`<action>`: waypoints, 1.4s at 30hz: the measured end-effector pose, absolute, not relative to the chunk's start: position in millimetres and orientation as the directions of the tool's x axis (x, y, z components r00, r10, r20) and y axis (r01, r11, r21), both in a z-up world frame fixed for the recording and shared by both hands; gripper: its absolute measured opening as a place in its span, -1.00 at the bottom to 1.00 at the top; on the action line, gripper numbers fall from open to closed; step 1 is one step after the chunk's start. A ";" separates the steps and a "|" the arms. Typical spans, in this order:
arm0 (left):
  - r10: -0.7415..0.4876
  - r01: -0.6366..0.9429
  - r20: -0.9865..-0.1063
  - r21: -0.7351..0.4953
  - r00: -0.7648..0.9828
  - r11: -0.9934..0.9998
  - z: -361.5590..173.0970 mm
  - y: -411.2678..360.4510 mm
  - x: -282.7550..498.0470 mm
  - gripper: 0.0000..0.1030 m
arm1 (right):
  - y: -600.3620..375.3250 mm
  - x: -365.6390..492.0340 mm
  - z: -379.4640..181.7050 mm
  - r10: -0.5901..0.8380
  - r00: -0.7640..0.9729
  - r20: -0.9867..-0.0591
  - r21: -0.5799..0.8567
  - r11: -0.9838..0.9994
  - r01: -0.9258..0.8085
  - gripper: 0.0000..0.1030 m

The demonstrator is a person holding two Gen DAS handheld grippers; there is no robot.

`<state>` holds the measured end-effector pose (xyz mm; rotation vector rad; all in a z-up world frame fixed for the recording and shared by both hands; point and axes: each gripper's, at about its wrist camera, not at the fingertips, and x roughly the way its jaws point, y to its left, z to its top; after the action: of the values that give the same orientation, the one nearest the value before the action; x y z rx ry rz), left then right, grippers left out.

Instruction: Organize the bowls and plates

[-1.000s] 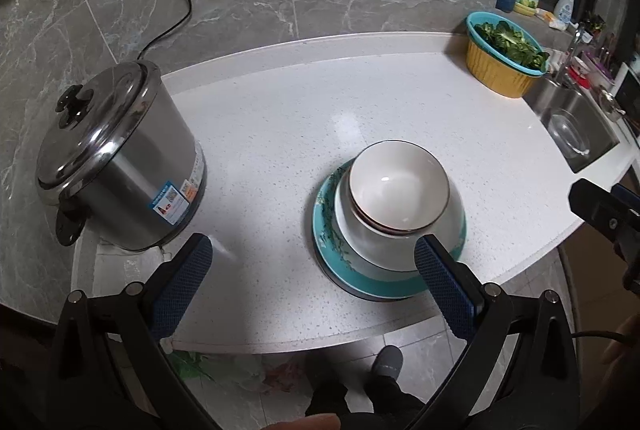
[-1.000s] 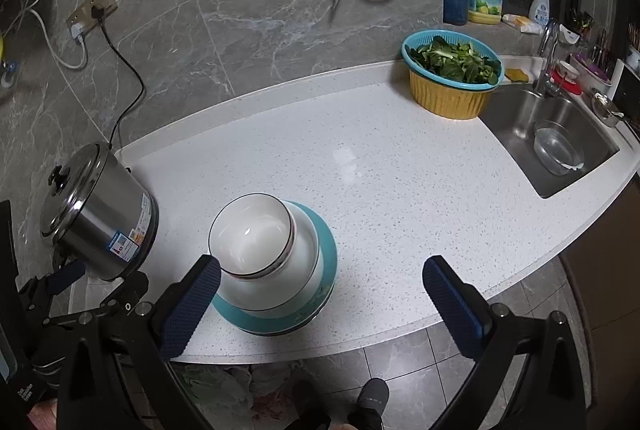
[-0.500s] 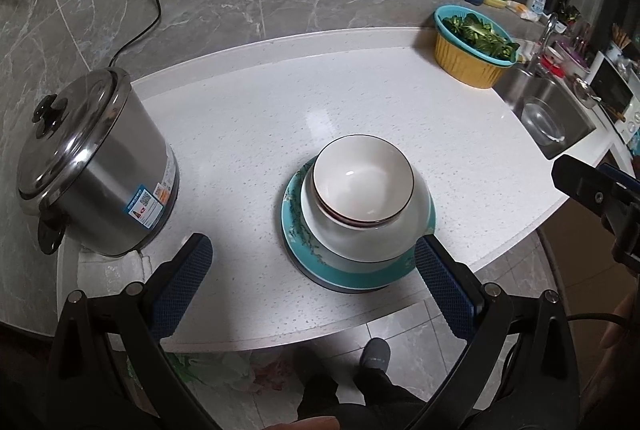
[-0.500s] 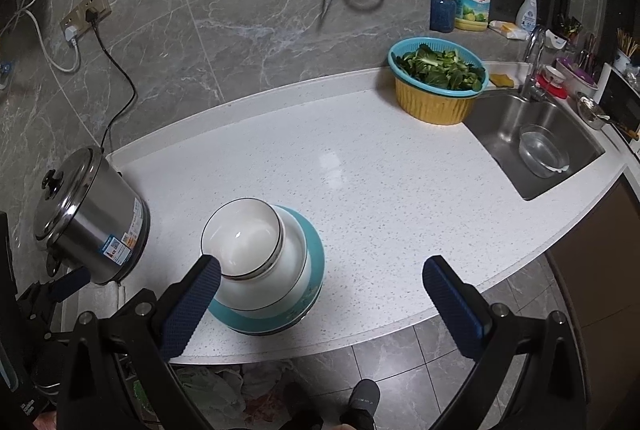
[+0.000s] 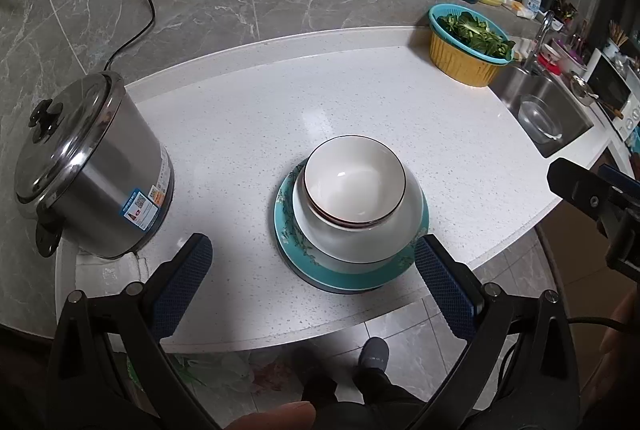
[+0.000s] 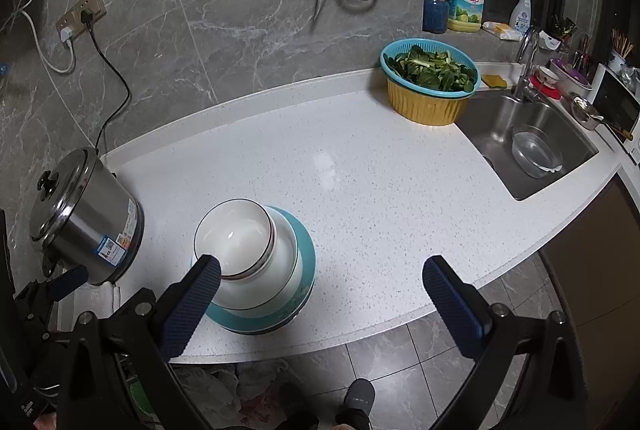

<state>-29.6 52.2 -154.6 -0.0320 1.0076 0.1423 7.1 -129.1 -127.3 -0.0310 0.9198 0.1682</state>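
Both grippers agape, empty; right finger hides bowl stack's near edge.

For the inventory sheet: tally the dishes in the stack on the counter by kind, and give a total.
Small bowls with a dark rim: 2, nested
Large white bowl: 1
Teal plate: 1, at the bottom; whether another lies under it I cannot tell
Total: 4

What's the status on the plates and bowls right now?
Left gripper and right gripper open, empty. Bowls stacked on teal plate. Steel pot beside stack, apart.
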 end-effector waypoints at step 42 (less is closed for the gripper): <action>0.141 -0.208 -0.855 0.040 0.499 0.977 -159.2 57.7 -33.9 0.99 | -118.8 7.4 -134.2 0.125 0.576 -0.808 0.004 0.978 -0.206 1.00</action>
<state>-33.9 57.7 -159.2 -0.0715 1.0269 0.2108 7.4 -118.8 -134.2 -0.0937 0.9380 0.1944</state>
